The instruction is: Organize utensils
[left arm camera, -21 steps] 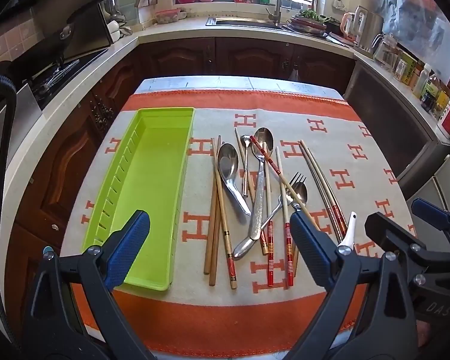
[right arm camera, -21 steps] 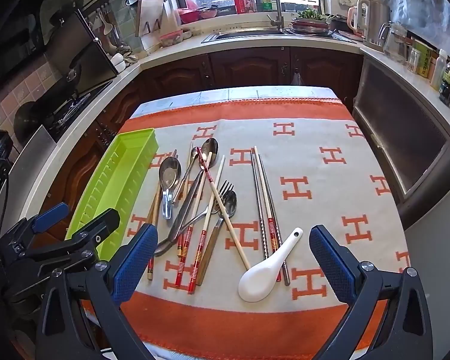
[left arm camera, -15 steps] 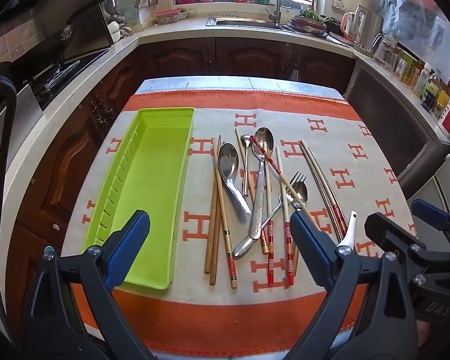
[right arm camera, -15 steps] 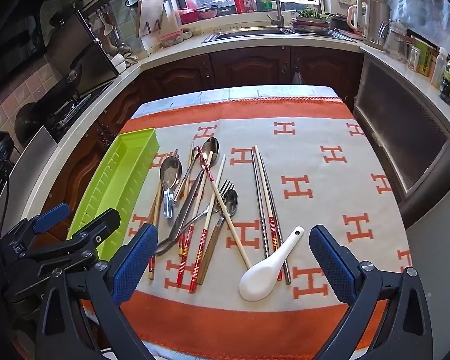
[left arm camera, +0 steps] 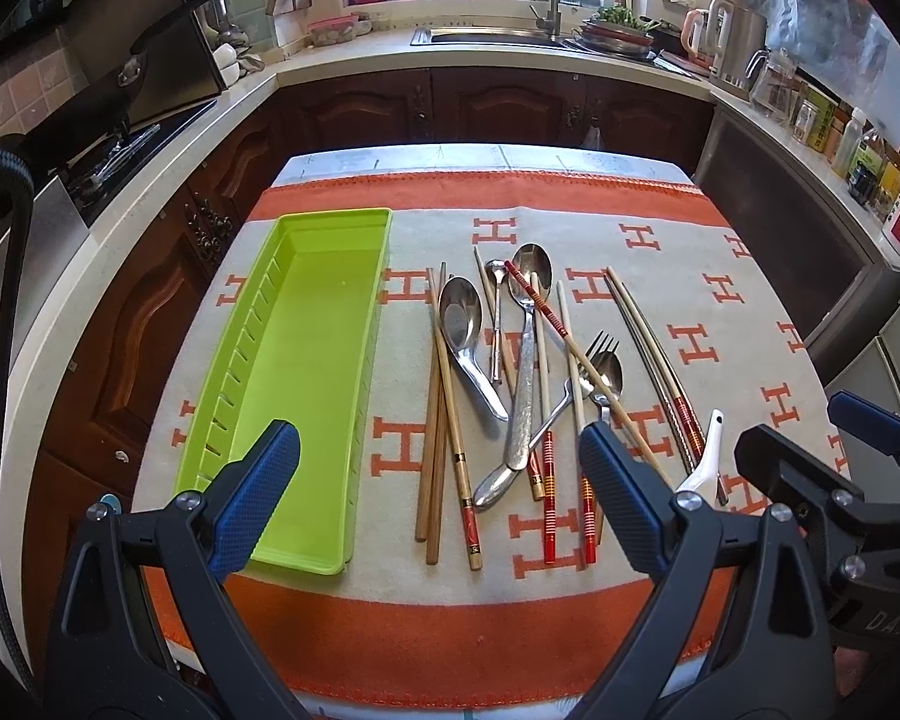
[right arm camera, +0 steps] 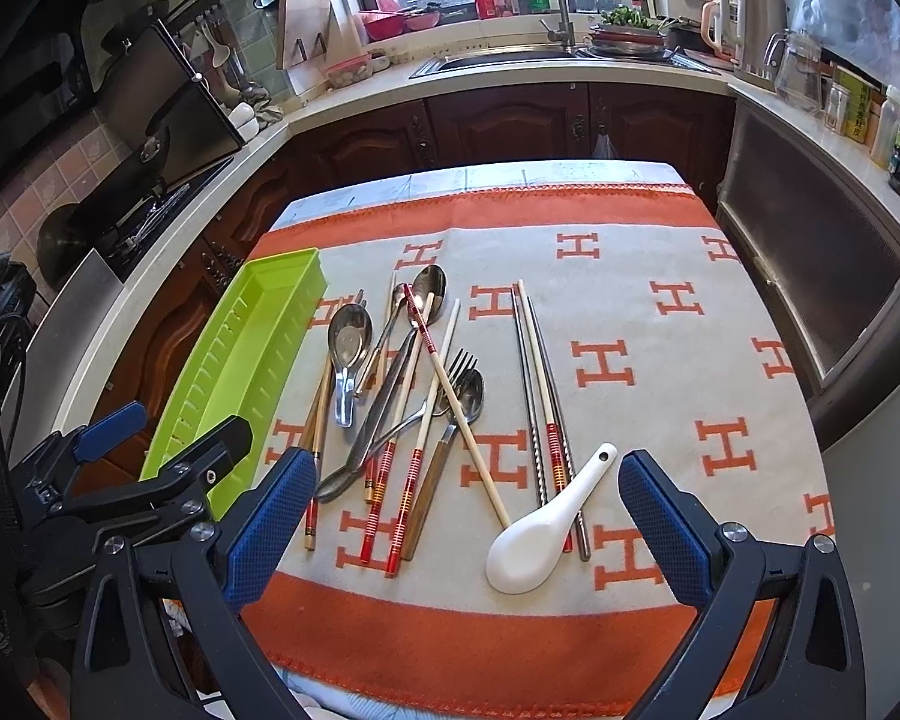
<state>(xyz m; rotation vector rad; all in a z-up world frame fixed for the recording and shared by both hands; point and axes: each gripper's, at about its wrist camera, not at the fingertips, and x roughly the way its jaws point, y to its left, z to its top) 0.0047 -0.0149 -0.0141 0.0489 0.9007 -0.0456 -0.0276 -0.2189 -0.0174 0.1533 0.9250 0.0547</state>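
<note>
An empty lime-green utensil tray (left arm camera: 306, 360) (right arm camera: 234, 360) lies at the left of the table. To its right is a loose pile of utensils: wooden chopsticks (left arm camera: 441, 420), a metal soup spoon (left arm camera: 462, 324) (right arm camera: 345, 342), long metal spoons (left arm camera: 528, 360), a fork (left arm camera: 594, 354) (right arm camera: 456, 372), red-banded chopsticks (right arm camera: 414, 480) and steel chopsticks (right arm camera: 534, 396). A white ceramic spoon (right arm camera: 540, 528) (left arm camera: 705, 462) lies nearest the front. My left gripper (left arm camera: 438, 498) is open above the tray's near end and the pile. My right gripper (right arm camera: 468, 522) is open, with the white spoon between its fingers' span.
An orange and grey cloth with H marks (right arm camera: 630, 324) covers the table. Dark cabinets and counters ring the table, with a sink (left arm camera: 486, 39) at the back, a stove (left arm camera: 120, 150) on the left and bottles (left arm camera: 840, 132) on the right.
</note>
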